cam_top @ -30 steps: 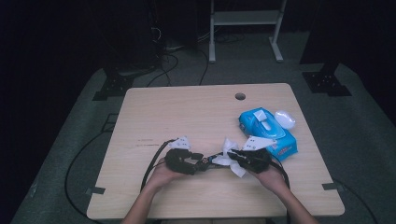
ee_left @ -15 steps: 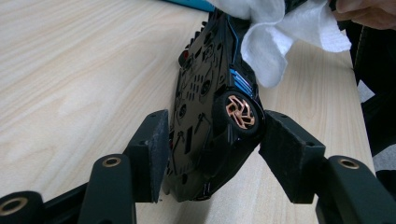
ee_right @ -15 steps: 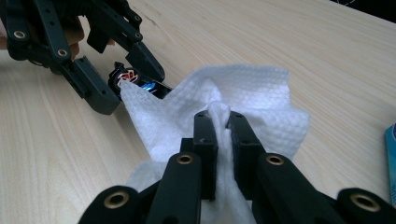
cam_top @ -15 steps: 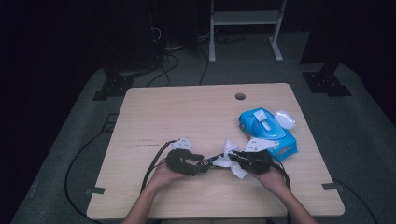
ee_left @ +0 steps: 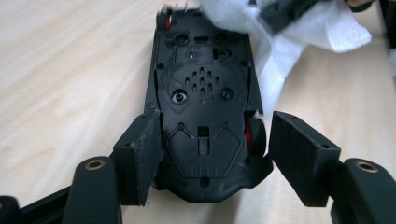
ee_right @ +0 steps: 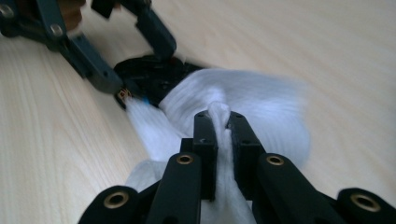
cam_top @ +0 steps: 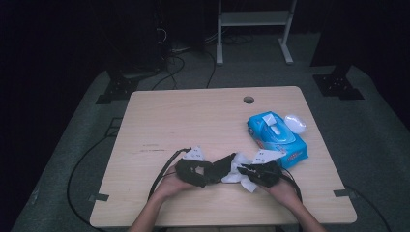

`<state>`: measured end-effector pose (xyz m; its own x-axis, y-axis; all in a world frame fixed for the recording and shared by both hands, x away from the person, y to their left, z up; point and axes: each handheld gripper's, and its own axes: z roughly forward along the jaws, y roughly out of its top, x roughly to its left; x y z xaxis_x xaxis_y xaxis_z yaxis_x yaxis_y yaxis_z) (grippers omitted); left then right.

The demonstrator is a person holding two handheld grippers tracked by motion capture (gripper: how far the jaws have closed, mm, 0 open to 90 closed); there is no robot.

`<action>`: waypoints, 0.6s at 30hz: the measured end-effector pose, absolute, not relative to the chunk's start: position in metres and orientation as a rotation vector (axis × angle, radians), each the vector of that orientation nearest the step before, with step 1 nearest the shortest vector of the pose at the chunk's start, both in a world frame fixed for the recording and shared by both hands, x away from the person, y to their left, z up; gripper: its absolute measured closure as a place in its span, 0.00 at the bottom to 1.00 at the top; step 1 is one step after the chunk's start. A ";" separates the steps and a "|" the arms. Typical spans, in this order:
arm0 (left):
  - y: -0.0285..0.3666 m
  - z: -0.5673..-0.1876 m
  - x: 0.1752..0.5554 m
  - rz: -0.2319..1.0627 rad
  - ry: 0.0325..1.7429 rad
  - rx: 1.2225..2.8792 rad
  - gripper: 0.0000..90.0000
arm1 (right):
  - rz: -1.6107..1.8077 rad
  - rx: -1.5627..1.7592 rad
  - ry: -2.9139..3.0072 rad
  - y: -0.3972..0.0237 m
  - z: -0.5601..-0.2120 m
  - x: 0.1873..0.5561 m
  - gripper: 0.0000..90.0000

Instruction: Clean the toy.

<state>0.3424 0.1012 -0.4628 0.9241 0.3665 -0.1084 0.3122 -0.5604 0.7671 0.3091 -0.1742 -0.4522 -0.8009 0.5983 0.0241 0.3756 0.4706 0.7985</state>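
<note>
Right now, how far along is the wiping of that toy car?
Done: a wipe is out of the blue pack. In hand: the right gripper pinches it against the upturned black toy car; the left gripper jaws have just been opening around it. Left: finishing, setting both down.

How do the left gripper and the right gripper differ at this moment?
The left gripper has its jaws apart around a black toy car lying underside up, with a gap at one pad; they have just been opening. The right gripper is shut on a white wipe, pinching a fold of it. The left one frames something hard, the right one something soft. Both are low over the wooden table.
</note>
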 end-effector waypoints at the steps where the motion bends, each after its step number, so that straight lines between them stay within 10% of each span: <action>1: 0.101 -0.463 0.342 0.095 0.469 2.204 0.38 | 1.234 0.837 2.469 -0.174 -0.454 0.310 0.92; 18: 0.102 -0.466 0.342 0.193 0.486 2.236 0.16 | 1.283 0.910 2.429 -0.169 -0.451 0.338 0.92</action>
